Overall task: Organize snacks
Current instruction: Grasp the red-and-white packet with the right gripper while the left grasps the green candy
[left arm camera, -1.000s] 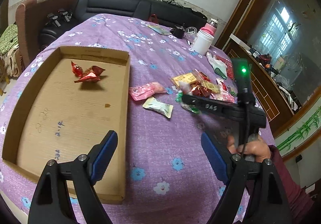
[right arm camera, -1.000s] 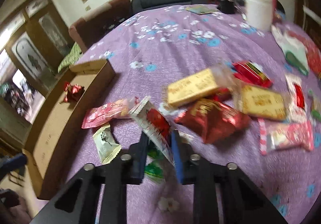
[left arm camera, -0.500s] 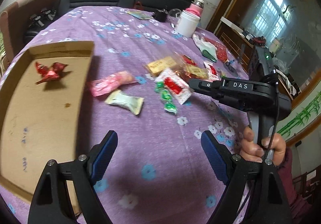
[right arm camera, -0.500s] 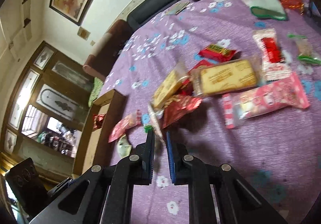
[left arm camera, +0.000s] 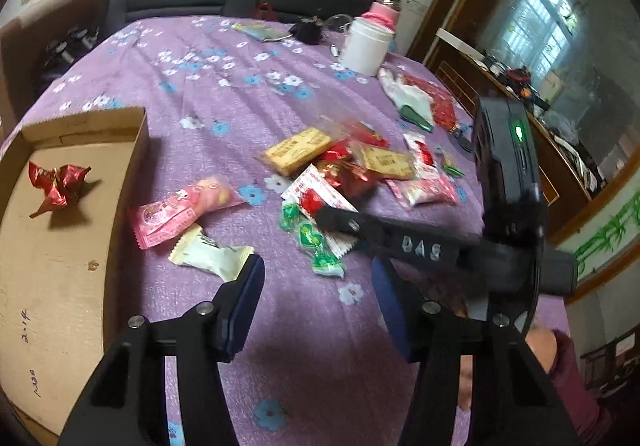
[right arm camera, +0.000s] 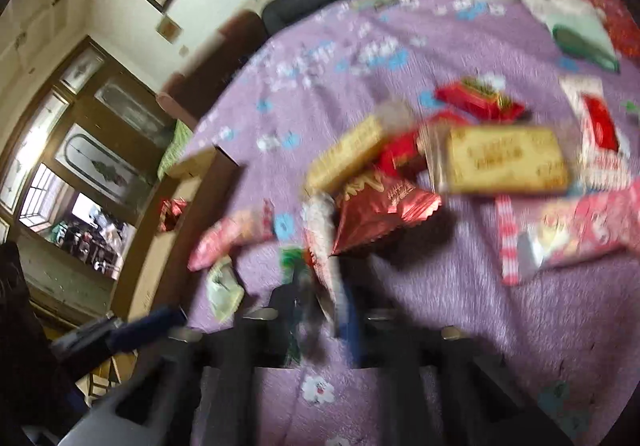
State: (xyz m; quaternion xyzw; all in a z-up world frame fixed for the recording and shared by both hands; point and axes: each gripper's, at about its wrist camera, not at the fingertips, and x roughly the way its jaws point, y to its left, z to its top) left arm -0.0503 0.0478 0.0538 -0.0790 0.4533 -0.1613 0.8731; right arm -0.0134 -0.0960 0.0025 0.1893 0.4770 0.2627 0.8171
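Lowered since a moment ago, the right gripper [right arm camera: 320, 298] still pinches the red-and-white snack packet [left arm camera: 316, 198] at lower centre (blurred). Left gripper [left arm camera: 316, 302] hangs spread wide, holding nothing, right of the cardboard tray [left arm camera: 132, 174].

— Where did the snacks lie?
— Most sat heaped mid-table: two yellow biscuit packs [left arm camera: 298, 150], a red foil pouch [right arm camera: 380, 214] and a pink striped packet [right arm camera: 568, 234].
— And the white-and-red sachet [left arm camera: 318, 202]?
— Pinched at one end, beside a strip of green candies [left arm camera: 310, 238].
— Anything boxed?
— One crumpled red foil candy [left arm camera: 56, 186] lay inside the cardboard box [left arm camera: 52, 286]; a pink packet [left arm camera: 184, 206] and a white wrapper [left arm camera: 212, 258] lay just outside its wall.
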